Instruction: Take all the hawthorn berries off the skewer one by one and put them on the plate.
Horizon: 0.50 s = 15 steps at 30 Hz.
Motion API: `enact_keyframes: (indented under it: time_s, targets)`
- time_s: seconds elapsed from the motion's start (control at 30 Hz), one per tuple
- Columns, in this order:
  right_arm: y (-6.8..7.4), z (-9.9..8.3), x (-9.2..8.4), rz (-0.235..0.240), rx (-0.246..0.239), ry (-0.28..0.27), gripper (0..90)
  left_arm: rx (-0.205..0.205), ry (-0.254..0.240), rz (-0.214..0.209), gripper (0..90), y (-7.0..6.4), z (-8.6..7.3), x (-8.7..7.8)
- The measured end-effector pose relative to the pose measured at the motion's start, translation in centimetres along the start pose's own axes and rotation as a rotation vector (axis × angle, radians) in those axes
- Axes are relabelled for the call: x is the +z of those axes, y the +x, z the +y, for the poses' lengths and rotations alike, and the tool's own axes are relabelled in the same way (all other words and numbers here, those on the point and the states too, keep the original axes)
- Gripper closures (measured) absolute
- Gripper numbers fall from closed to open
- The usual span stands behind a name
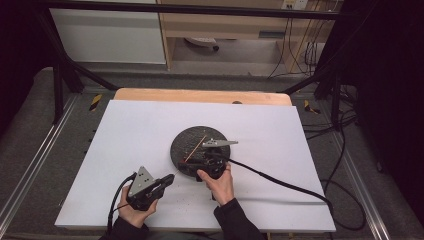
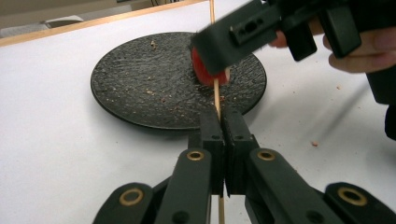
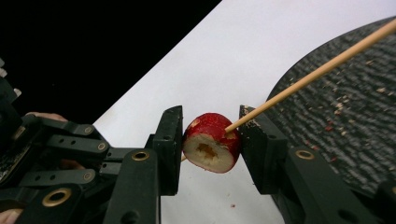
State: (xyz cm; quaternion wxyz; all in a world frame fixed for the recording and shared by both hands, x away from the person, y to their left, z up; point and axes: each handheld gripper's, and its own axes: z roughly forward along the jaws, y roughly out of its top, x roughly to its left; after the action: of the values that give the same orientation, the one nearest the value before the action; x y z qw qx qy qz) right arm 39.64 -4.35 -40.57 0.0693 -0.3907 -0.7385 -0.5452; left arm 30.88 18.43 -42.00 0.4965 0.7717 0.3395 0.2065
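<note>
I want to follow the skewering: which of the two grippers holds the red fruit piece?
The right gripper: its jaws press on the red fruit piece. The left gripper instead clamps the wooden skewer that runs through it.

High view looks down; both gripper views closely share the plate [image 2: 140,88]

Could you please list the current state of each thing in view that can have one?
Thin wooden skewer: clamped near one end, pushed through the fruit, slanting up over the plate.
Red round fruit piece: speared on the skewer, cut face showing, gripped between jaws.
Round black textured plate: flat on the white table, strewn with crumbs.
Left claw: shut on the skewer.
Right claw: shut on the fruit.
</note>
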Motion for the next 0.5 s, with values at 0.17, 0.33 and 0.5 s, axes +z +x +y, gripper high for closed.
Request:
enact_keyframes:
  time_s: [0.17,0.33,0.5]
  targets:
    - [-0.3,0.9,-0.6,-0.021,-0.009,-0.012,61.6,0.000,-0.006,0.002,88.4,0.0,0.0,-0.1]
    - [-0.6,1.8,-1.2,-0.047,-0.012,-0.035,61.7,-0.002,-0.010,0.002,88.4,0.1,0.0,-0.3]
    - [-1.0,2.7,-2.0,-0.075,-0.012,-0.061,61.7,-0.004,-0.013,-0.002,88.4,0.1,0.0,-0.3]
